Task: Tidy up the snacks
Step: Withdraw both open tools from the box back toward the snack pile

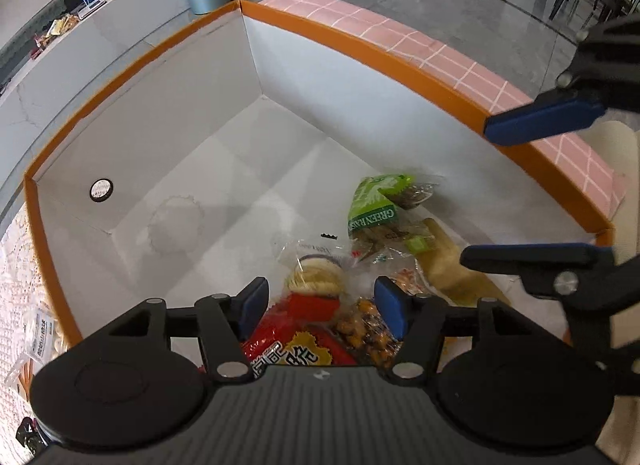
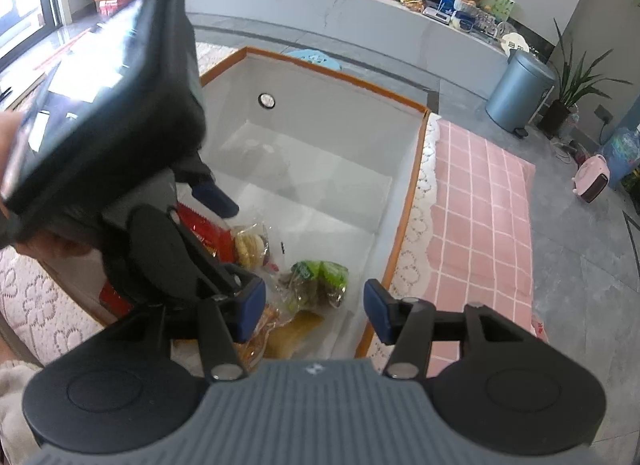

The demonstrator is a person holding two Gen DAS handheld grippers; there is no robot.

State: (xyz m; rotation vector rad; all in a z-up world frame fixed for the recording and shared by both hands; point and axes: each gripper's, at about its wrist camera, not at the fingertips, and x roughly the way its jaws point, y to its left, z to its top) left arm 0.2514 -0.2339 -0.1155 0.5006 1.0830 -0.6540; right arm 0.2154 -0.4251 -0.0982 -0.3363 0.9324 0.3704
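Observation:
A white box with an orange rim holds several snack packets in its near corner: a green raisin bag, a clear pack of round biscuits, a red packet, a bag of brown nuts and a yellow pack. My left gripper is open and empty, just above the red packet and nuts. My right gripper is open and empty, hovering over the green bag and yellow pack. The right gripper also shows in the left wrist view, and the left gripper in the right wrist view.
The box stands on a table with a white lace cloth and a pink checked cloth. A small clear packet lies on the lace left of the box. A blue-grey bin and a pink heater stand on the floor.

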